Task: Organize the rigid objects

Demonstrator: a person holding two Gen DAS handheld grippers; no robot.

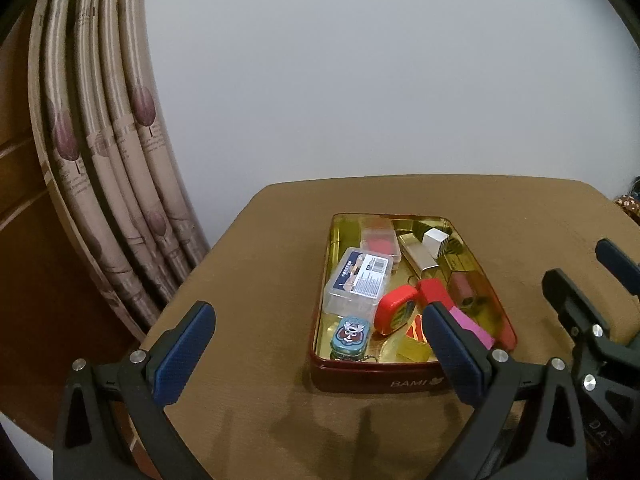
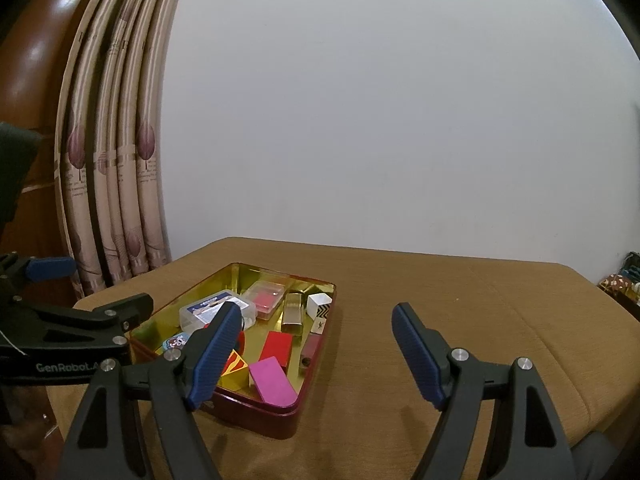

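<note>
A dark red tin (image 1: 376, 380) with a gold inside sits on the brown table (image 1: 260, 264). It holds a clear plastic case (image 1: 358, 280), a red tape measure (image 1: 394, 308), a small teal tin (image 1: 349, 336), a pink block (image 1: 474, 330), a red block (image 1: 436, 294), a white cube (image 1: 434, 240) and a gold bar (image 1: 418, 258). My left gripper (image 1: 320, 356) is open and empty, hovering at the tin's near edge. My right gripper (image 2: 320, 354) is open and empty, just right of the tin (image 2: 256, 412); the pink block (image 2: 272, 380) lies near its left finger.
A patterned curtain (image 1: 120, 184) hangs at the left beside a white wall (image 1: 360, 80). Wooden furniture (image 2: 36, 52) stands at the far left. The brown table (image 2: 460, 300) stretches right of the tin. The right gripper's body (image 1: 588, 320) shows at the left wrist view's right edge.
</note>
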